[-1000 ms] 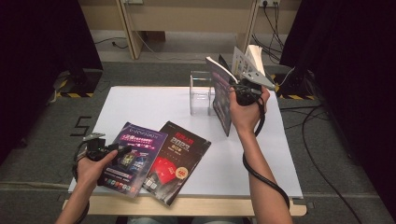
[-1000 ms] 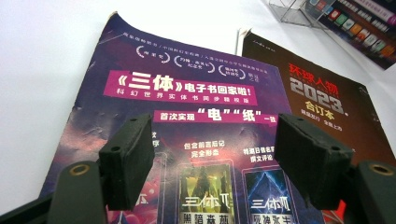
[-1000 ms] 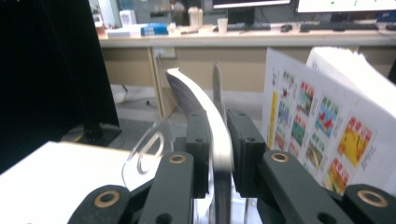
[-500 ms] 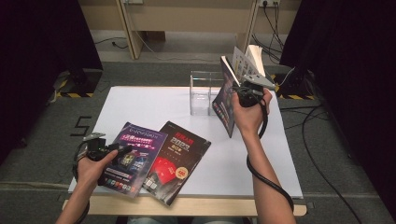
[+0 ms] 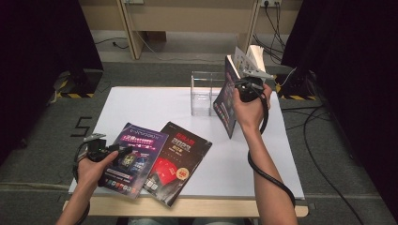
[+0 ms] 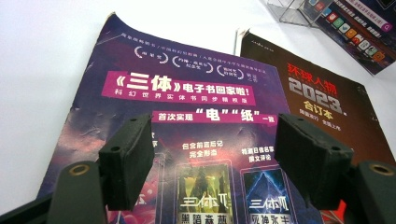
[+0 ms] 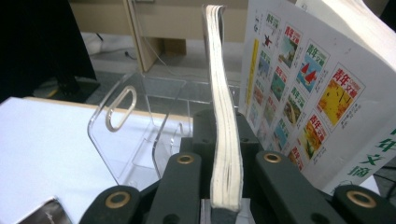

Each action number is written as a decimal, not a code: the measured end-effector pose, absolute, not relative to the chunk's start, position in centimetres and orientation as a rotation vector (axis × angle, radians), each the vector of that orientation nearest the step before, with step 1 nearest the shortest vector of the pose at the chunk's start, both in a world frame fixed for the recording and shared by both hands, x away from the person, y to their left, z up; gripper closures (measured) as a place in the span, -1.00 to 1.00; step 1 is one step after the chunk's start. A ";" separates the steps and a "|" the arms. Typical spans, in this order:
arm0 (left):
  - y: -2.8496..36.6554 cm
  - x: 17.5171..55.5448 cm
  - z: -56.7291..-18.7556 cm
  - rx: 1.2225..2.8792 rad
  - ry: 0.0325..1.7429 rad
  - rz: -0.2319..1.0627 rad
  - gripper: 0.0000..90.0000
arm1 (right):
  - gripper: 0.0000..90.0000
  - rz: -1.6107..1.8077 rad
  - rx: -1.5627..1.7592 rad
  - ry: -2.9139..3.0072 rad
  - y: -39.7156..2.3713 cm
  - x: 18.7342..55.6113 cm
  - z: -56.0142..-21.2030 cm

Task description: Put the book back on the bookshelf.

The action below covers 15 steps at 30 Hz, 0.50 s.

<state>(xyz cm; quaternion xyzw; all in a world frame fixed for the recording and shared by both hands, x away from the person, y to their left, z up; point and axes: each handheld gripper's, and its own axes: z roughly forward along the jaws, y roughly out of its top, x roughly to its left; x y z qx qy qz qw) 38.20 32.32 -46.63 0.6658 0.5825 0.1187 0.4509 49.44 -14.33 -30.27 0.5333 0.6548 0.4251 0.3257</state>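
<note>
The right gripper (image 7: 224,186) clamps a magazine (image 7: 223,116) upright, probably to slide it into the clear acrylic holder (image 7: 135,140) just beyond; its jaws have just been closing; the left gripper (image 6: 215,163) hovers open above the purple magazine (image 6: 187,121).
</note>
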 end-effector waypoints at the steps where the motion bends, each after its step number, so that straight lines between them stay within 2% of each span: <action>1: 32.3 38.2 -46.6 1.645 1.440 0.293 -0.39 | 0.87 1.127 1.392 1.709 -14.4 49.4 -30.2; 15: 32.3 38.2 -46.8 1.645 1.443 0.289 -0.39 | 0.88 1.224 1.350 1.630 -13.2 49.8 -29.1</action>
